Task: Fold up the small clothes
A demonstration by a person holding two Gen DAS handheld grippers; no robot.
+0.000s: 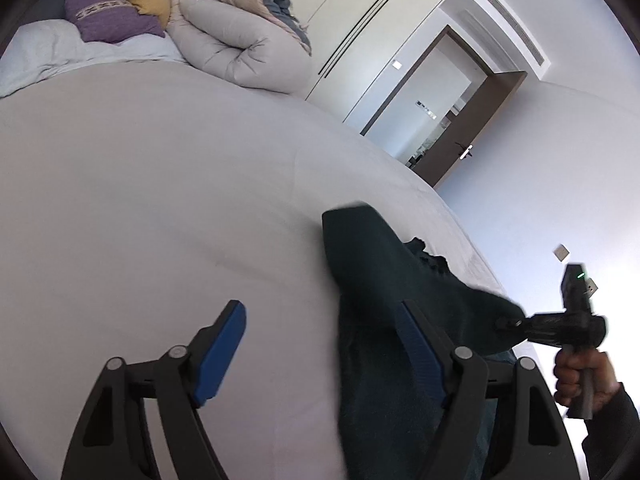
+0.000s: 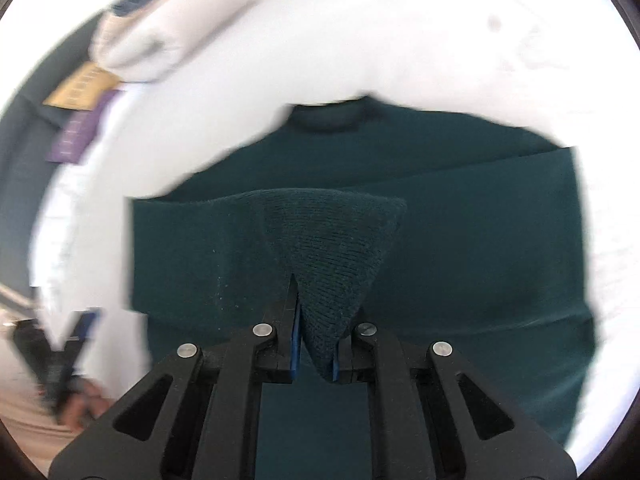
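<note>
Right gripper (image 2: 316, 344): I have it clamped on a raised knit corner of the dark green sweater (image 2: 460, 248).
Left gripper (image 1: 320, 344): jaws apart, holding nothing.
Sweater: lying flat, apparently near the bed (image 1: 160, 200) edge.

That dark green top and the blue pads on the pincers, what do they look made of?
The green top looks like a soft, matte knit, perhaps wool or cotton: fine rows of stitches show on the pinched corner. The blue pads look like matte rubber or ribbed plastic; which one is unclear. Their black arms look like hard plastic with metal pins.
</note>
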